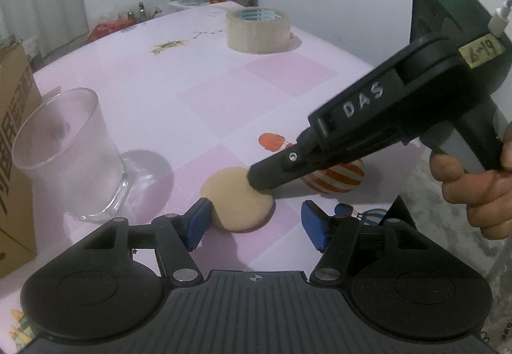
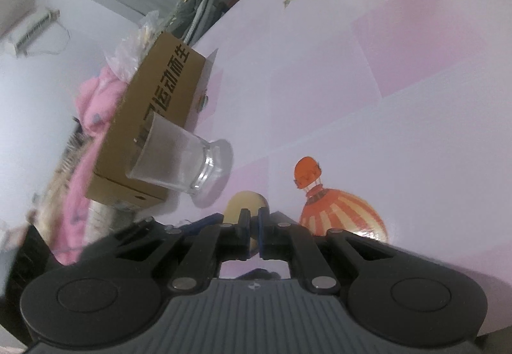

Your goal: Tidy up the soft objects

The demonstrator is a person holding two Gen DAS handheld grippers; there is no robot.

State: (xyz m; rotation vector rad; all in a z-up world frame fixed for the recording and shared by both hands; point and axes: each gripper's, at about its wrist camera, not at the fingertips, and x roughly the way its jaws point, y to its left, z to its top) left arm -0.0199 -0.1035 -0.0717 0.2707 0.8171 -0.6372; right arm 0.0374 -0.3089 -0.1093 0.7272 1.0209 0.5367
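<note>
Beige round soft pad (image 1: 238, 205), a flat sponge-like disc, lay on the worktop (image 1: 224, 91) with its pink checked cloth, toward the near edge, in the left wrist view. The left tongs (image 1: 259, 224) stood moderately wide, blue pads either side of the disc's near part; the left pad (image 1: 200, 219) sat at its rim, the right pad clear of it, so nothing was gripped. The right tongs (image 1: 260, 183), held in a person's hand (image 1: 473, 191), pressed their black tip onto the disc's far right edge. A frosted clear glass tumbler (image 1: 73, 155) stood near the left edge, beside a brown cardboard box (image 1: 16, 130); a roll of tape (image 1: 258, 29) sat toward the far edge.

In the right wrist view, the right tongs (image 2: 252, 232) were narrow, with the pad (image 2: 246, 203) just ahead and a strip of it between the fingers; whether they pinched it I could not tell.

Judging from this, the thin disc could slip from a shallow edge grip, or fold, if lifted. The left tongs, closing unevenly, might push it sideways toward the tumbler.
</note>
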